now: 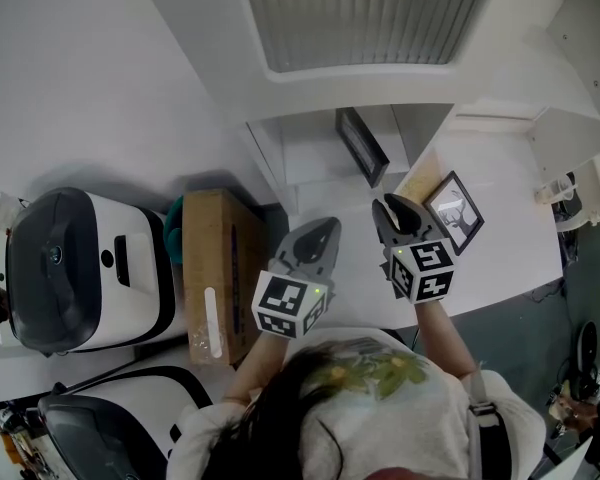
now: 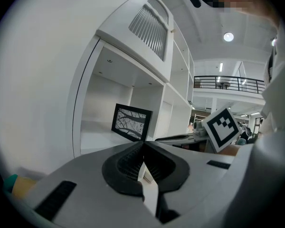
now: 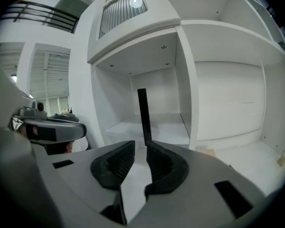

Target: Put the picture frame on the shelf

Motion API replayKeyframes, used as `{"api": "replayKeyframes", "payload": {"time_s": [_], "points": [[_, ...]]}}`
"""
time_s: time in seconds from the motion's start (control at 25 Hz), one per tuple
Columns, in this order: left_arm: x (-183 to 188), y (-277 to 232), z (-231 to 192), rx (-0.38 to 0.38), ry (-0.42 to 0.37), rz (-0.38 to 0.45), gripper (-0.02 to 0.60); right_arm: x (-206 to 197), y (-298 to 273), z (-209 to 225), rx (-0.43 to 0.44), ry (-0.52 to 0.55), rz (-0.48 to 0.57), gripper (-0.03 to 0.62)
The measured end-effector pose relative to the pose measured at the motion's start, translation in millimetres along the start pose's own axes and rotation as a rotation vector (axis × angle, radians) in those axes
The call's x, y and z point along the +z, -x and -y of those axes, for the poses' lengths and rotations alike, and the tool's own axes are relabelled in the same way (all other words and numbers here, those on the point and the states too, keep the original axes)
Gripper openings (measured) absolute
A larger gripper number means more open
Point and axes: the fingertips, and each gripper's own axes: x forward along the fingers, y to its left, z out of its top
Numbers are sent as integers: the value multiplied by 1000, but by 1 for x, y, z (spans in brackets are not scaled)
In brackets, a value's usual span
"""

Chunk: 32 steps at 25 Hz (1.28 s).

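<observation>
A black picture frame (image 1: 362, 146) stands upright in the open compartment of the white shelf (image 1: 310, 183). In the left gripper view the frame (image 2: 130, 121) shows its branch print, tilted to face me. The right gripper view looks at the frame (image 3: 143, 117) edge-on, just beyond the jaws. My right gripper (image 1: 388, 208) (image 3: 140, 148) is open, with a gap and nothing between its jaws. My left gripper (image 1: 325, 230) (image 2: 143, 148) is shut and empty, a little short of the shelf front.
A second picture frame (image 1: 455, 211) lies tilted on the white surface to the right of my right gripper. A cardboard box (image 1: 218, 268) and white machines (image 1: 80, 268) stand to the left. A slatted vent (image 1: 365, 13) sits above the compartment.
</observation>
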Motion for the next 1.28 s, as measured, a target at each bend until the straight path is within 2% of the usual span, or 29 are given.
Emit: {"api": "replayKeyframes", "payload": {"time_s": [0.08, 0.24, 0.36, 0.64, 1.28], "points": [[0, 2, 2, -4, -2, 2, 29, -3, 7, -10, 36, 2, 24, 62], [0, 6, 9, -10, -9, 7, 29, 4, 28, -37, 138, -7, 105, 40], [-1, 11, 12, -7, -12, 7, 29, 12, 42, -50, 176, 8, 157, 34], [-2, 22, 25, -12, -12, 12, 29, 12, 62, -62, 169, 73, 157, 32], [-7, 47, 59, -53, -11, 28, 29, 4, 97, -79, 110, 57, 134, 32]]}}
